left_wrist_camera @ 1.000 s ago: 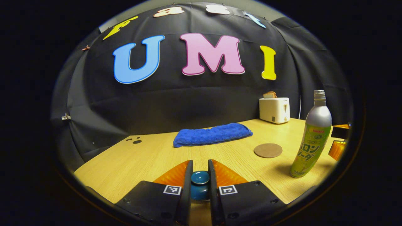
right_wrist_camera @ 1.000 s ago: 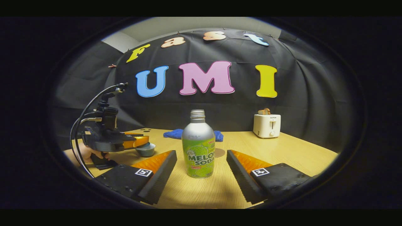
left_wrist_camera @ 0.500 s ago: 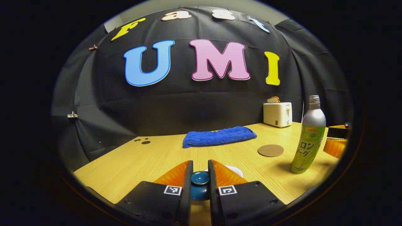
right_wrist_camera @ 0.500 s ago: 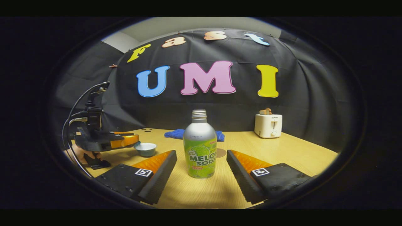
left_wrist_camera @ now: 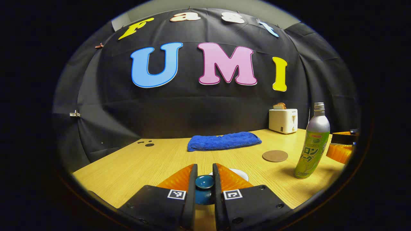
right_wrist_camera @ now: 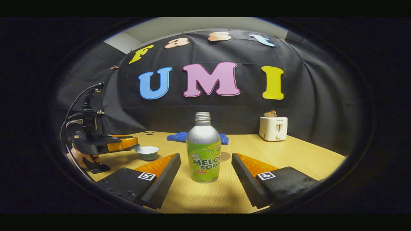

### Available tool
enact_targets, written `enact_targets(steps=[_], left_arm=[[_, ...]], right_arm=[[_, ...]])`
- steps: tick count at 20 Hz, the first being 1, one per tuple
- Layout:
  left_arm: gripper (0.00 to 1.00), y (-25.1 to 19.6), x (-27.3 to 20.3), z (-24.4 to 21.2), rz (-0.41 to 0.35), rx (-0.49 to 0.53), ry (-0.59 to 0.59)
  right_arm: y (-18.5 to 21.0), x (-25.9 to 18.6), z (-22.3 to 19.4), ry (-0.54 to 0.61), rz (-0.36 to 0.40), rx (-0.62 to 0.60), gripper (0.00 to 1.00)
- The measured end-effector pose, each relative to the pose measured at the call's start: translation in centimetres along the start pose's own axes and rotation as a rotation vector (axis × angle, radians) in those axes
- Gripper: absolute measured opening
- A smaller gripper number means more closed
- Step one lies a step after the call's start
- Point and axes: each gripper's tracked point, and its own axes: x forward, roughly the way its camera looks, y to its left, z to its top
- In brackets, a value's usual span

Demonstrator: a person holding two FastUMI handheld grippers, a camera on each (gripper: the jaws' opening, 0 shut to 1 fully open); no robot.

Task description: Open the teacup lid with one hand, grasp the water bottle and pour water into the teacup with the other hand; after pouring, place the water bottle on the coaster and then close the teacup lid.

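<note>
My left gripper [left_wrist_camera: 204, 183] pinches the teacup lid [left_wrist_camera: 205, 182] by its knob, clear of the open teacup [right_wrist_camera: 147, 152]; my right gripper [right_wrist_camera: 205, 175] gapes wide around the upright soda bottle [right_wrist_camera: 203, 148]; metal, likely slick, so I'd grasp mid-body; coaster [left_wrist_camera: 275, 156] waits nearby.

My left tool [left_wrist_camera: 204, 183] is clamped tight, raised off the counter [left_wrist_camera: 144, 163]; my right tool [right_wrist_camera: 205, 170] sits low, fingers spread wide apart, gripping nothing.
</note>
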Motion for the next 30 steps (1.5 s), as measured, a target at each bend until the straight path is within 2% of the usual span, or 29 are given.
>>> enact_targets(steps=[7,10,13,16,23,30], left_arm=[[0.28,0.0,-1.9,0.1,0.045,-0.035,-0.014],[0.28,2.1,-3.0,0.0,0.081,-0.004,-0.019],[0.28,3.7,-3.3,-0.4,0.094,-0.053,-0.008],[0.28,5.0,-3.6,-0.3,0.111,-0.029,-0.02],[0.28,5.0,-3.7,0.0,0.078,-0.035,-0.051],[0.28,4.7,-3.7,0.0,0.055,-0.034,-0.057]], right_arm=[[0.2,0.1,0.1,0.0,0.021,0.0,0.99],[0.4,0.5,0.1,-0.002,0.039,0.0,0.99],[1.0,1.4,0.2,0.0,0.044,-0.001,0.99],[1.7,1.8,0.0,0.003,0.052,-0.001,0.99],[0.9,3.9,0.0,0.0,0.002,-0.002,0.99],[1.4,6.4,0.0,0.003,0.001,-0.035,1.0]])
